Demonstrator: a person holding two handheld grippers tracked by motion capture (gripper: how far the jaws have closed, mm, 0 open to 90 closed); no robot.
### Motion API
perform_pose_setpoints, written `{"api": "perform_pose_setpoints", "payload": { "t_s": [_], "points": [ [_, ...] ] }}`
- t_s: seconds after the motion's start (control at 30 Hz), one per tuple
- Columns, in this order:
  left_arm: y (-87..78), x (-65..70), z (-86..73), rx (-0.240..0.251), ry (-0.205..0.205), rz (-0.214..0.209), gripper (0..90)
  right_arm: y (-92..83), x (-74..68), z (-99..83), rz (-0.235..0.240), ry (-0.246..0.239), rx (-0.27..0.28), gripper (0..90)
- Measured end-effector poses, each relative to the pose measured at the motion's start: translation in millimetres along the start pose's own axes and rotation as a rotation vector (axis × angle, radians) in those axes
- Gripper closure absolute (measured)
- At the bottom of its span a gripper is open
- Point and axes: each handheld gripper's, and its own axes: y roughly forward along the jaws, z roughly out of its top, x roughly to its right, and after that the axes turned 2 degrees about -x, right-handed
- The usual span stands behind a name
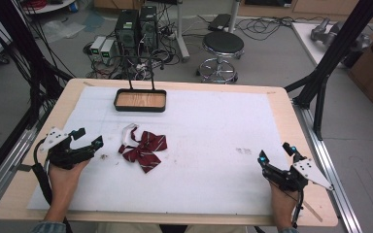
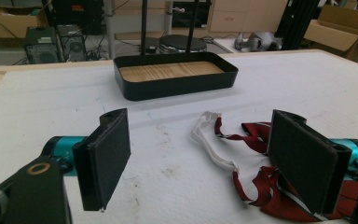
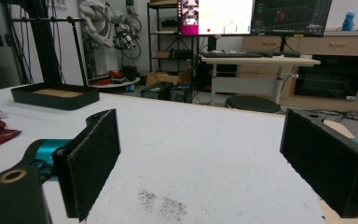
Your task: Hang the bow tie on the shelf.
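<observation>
A dark red striped bow tie (image 1: 144, 147) with a white neck strap (image 1: 127, 131) lies on the white mat, left of centre. In the left gripper view the bow tie (image 2: 265, 186) sits partly behind the right jaw, its strap (image 2: 209, 137) curling toward the tray. My left gripper (image 1: 90, 137) rests at the mat's left edge, open and empty, a short way left of the tie. My right gripper (image 1: 277, 152) is open and empty near the front right, far from the tie. A black tray with a wooden floor (image 1: 140, 100) stands at the back.
The tray (image 2: 175, 84) has two thin black posts rising behind it. A dark smudge (image 1: 243, 151) marks the mat near the right gripper, the same smudge (image 3: 163, 203) lying between its jaws. Beyond the table are a stool (image 1: 222, 46), computers and cables on the floor.
</observation>
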Motion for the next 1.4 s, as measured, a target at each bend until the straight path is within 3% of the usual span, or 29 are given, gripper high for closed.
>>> {"api": "perform_pose_setpoints", "payload": {
  "t_s": [0.97,1.4],
  "points": [
    [-1.2,5.6,0.4,0.025,-0.005,-0.013,19.7,0.6,-1.2,-0.2,0.000,-0.011,-0.009,11.2],
    [15.0,24.8,-0.3,0.007,0.000,-0.074,20.3,1.1,-1.7,-0.1,-0.004,-0.012,-0.012,11.2]
  ]
}}
